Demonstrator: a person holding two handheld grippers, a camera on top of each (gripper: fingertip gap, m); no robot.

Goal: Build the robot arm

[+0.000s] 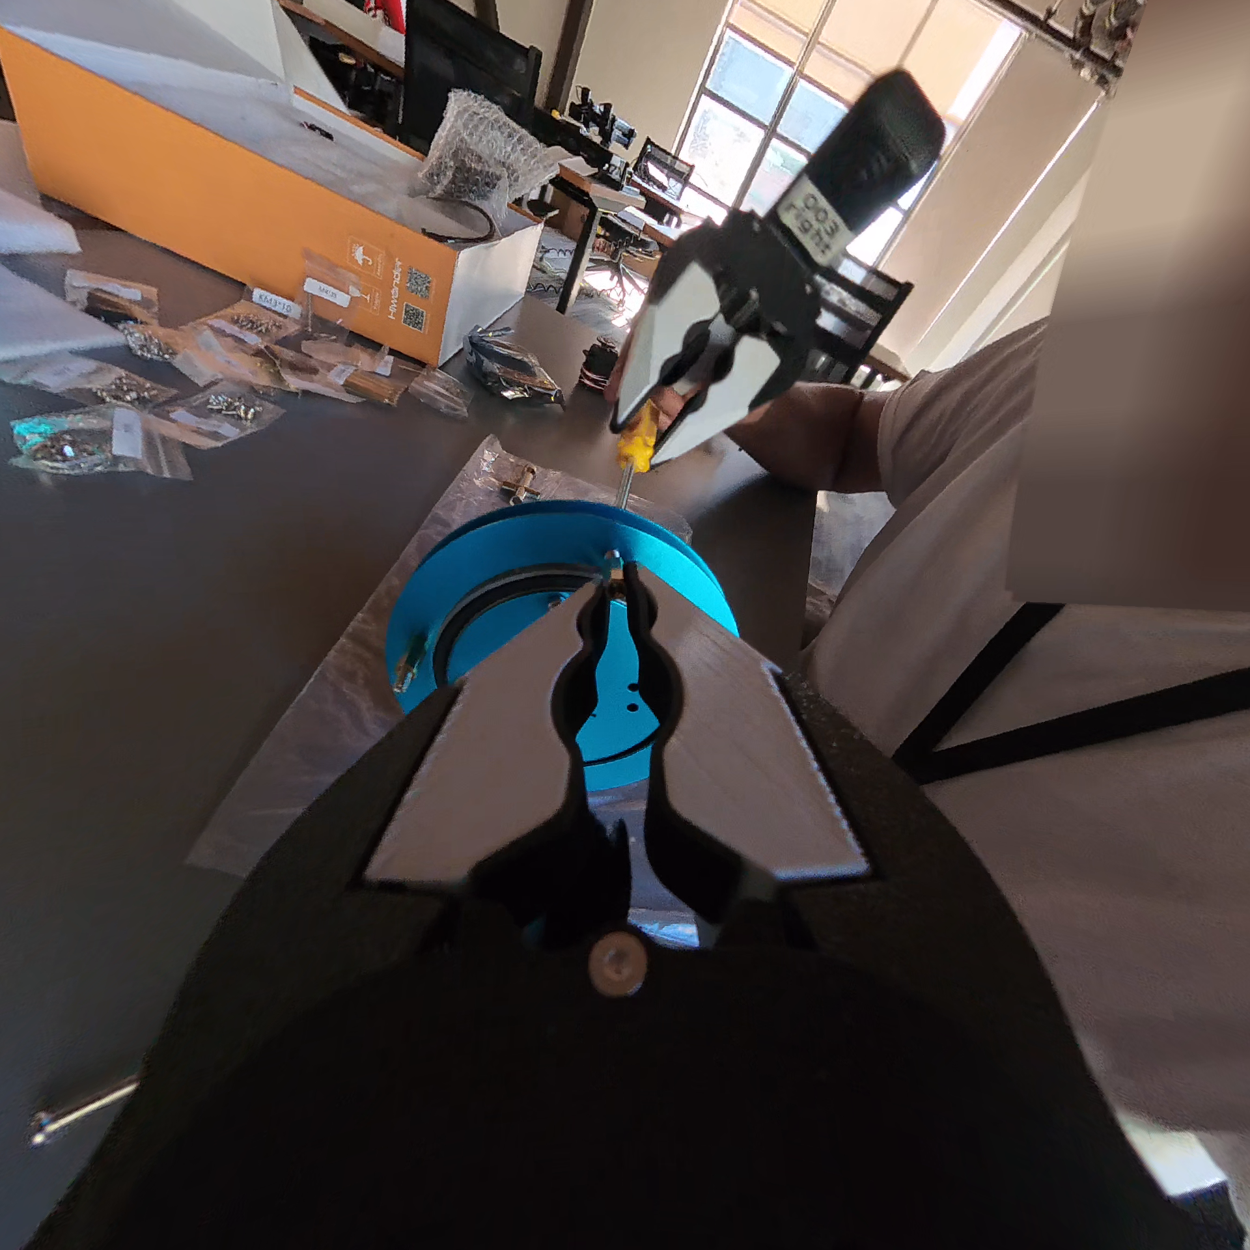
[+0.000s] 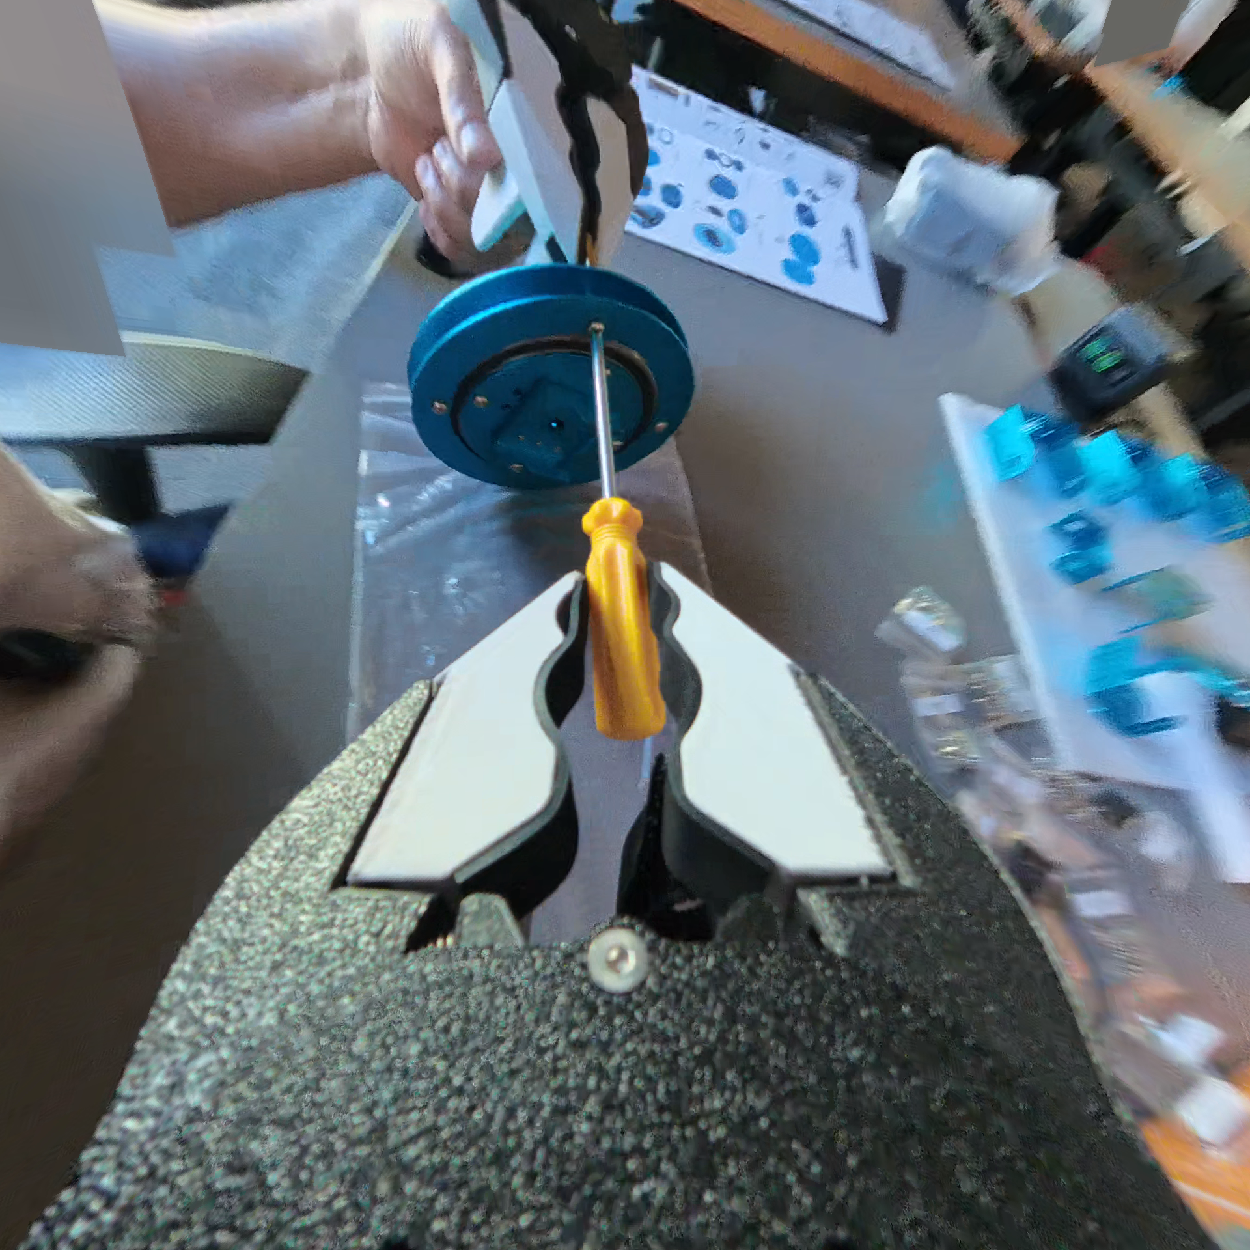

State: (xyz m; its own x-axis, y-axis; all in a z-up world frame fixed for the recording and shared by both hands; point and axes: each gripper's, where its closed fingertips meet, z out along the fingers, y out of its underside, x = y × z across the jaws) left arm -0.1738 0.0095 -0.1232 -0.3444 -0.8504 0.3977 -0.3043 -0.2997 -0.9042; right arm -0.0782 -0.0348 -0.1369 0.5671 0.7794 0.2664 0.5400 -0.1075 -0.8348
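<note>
A blue metal disc [image 1: 514,541] with a black ring and an inner blue plate stands on edge on a clear plastic bag [image 1: 325,710]. My left gripper [image 1: 612,575] is shut on a small metal fastener [image 1: 612,558] at the disc's rim. My right gripper [image 2: 619,575] is shut on the yellow handle of a screwdriver [image 2: 622,622]. The screwdriver's shaft tip rests on a screw [image 2: 596,328] in the disc's [image 2: 473,325] ring face. The left gripper [image 2: 588,247] shows behind the disc in the right wrist view. The right gripper [image 1: 649,433] shows beyond the disc in the left wrist view.
An orange and white box [image 1: 237,203] and several bags of screws [image 1: 135,392] lie to the left on the dark table. A printed sheet [image 2: 757,196] and a white tray of blue parts [image 2: 1116,541] lie on the other side. A person's arm [image 1: 812,433] rests on the table.
</note>
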